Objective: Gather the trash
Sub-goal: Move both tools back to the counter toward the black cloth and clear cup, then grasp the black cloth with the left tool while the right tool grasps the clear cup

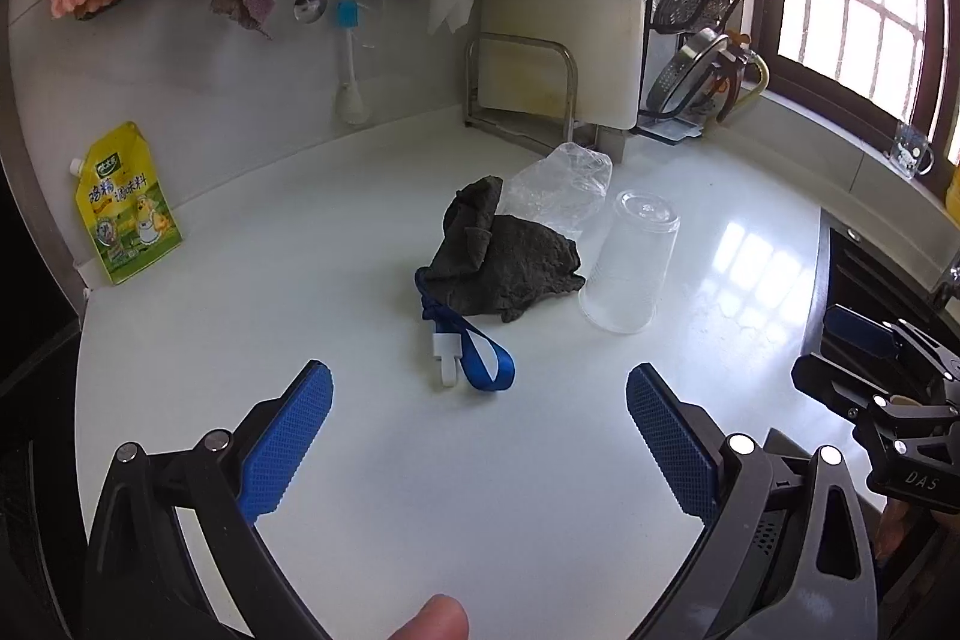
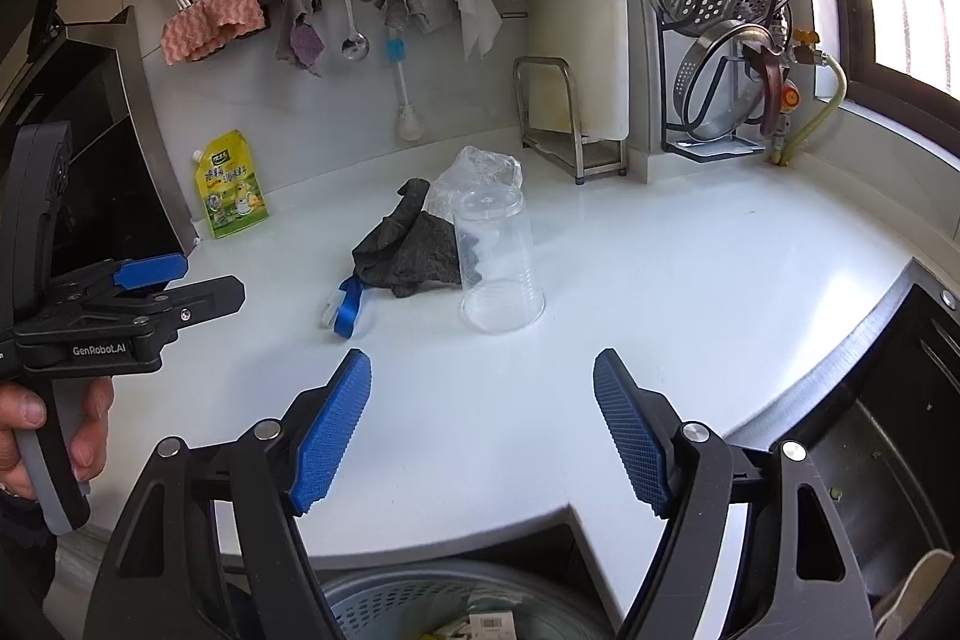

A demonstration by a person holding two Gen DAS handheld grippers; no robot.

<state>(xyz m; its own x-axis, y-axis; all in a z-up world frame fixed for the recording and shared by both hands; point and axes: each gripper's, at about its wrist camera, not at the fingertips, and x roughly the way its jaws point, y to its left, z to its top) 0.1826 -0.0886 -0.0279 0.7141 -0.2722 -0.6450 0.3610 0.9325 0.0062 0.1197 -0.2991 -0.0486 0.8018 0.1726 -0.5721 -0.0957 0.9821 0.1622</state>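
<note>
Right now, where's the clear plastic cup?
The clear plastic cup stands upside down on the white countertop, mid-frame in both wrist views, just right of the dark grey rag and in front of the crumpled clear plastic bag.

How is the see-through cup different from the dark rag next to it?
The clear cup is see-through and stiff, standing upside down; the dark rag is dark grey, soft and crumpled in a heap. The clear cup is taller than the dark rag. Both rest on the white counter, close together.
</note>
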